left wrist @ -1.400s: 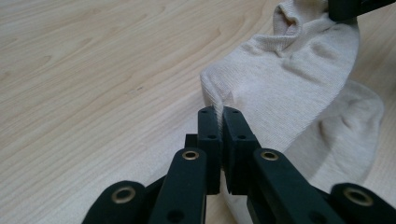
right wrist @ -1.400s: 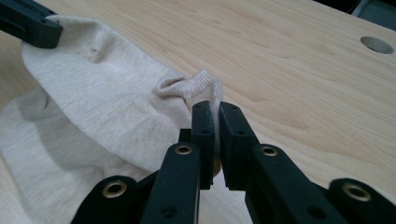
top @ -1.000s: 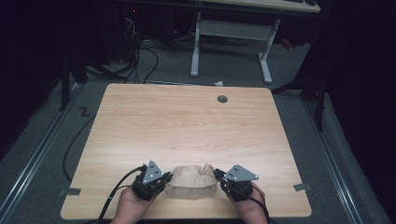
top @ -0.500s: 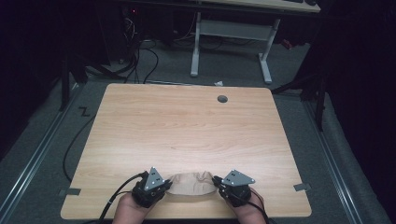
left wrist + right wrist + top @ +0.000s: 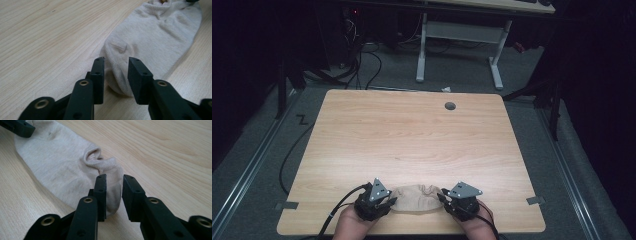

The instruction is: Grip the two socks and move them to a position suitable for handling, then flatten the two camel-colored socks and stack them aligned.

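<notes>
A beige sock (image 5: 416, 198) lies flat on the wooden table (image 5: 412, 135) near its front edge, between the two hand-held grippers. My left gripper (image 5: 388, 204) is at the sock's left end. In the left gripper view the rounded end of the sock (image 5: 155, 32) sits between the jaws of the left gripper (image 5: 116, 75), which have just been opening and do not pinch it. My right gripper (image 5: 443, 200) is at the other end. Its jaws (image 5: 113, 195) have also just been opening, and the ribbed cuff of the sock (image 5: 57, 162) rests loosely between them.
A round cable hole (image 5: 450, 106) sits near the table's far edge. Behind the table stand the white legs of another desk (image 5: 422, 50), with cables (image 5: 362, 65) on the floor. Grey tape marks (image 5: 535, 200) lie at the front corners.
The sock has come down from between the raised grippers and now lies flat. Both hands have drawn slightly toward the front edge. Both pairs of jaws have opened off its ends.
</notes>
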